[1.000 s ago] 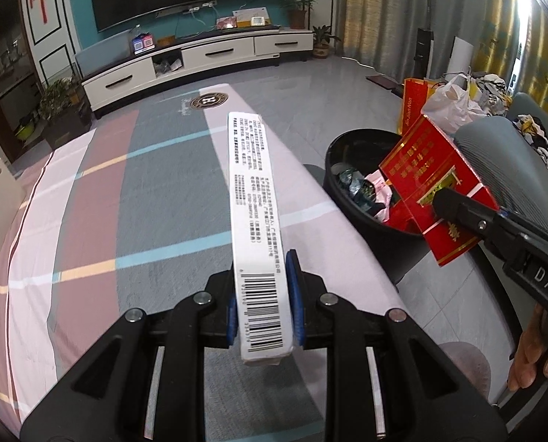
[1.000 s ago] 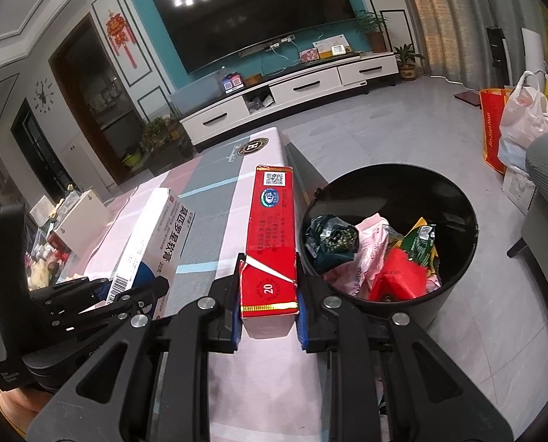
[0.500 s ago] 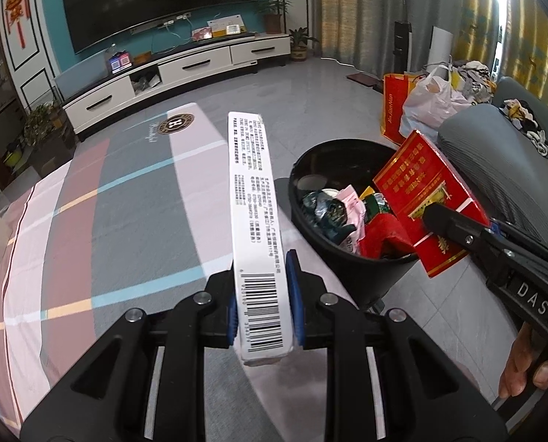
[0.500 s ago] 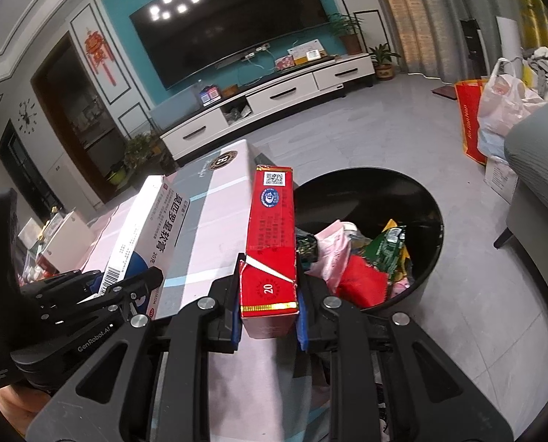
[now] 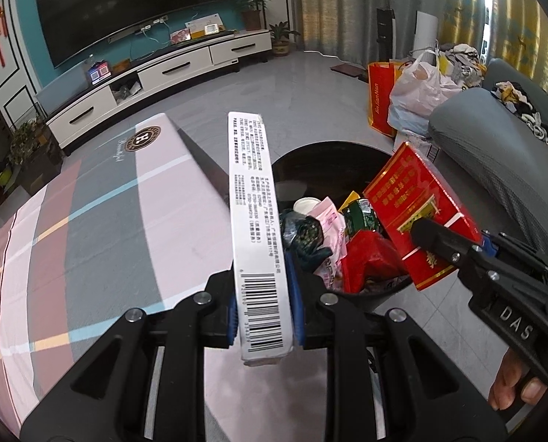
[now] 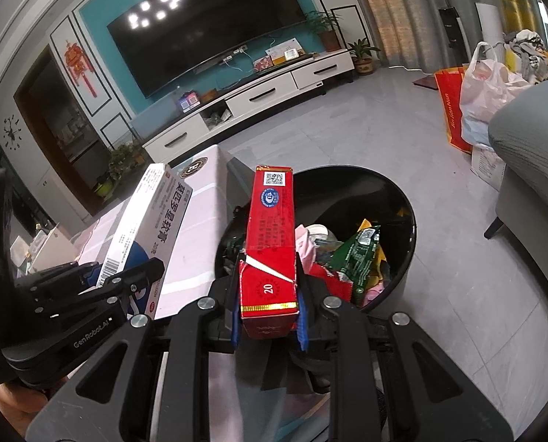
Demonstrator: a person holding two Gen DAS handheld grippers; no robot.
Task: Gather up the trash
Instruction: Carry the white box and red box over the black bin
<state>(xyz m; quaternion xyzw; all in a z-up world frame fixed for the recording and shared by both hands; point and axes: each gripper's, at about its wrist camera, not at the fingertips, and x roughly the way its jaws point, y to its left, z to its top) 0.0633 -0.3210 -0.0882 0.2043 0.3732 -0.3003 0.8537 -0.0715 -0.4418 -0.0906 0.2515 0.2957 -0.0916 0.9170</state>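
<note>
Clamping red carton (image 6: 270, 254), right gripper (image 6: 268, 316) hangs above bin (image 6: 402, 280).

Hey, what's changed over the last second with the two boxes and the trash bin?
Both grippers have carried their boxes toward the black bin: the right gripper now holds the red box over its near rim, and the left gripper has brought the white box up beside it. Nothing was released; both stay clamped.
</note>
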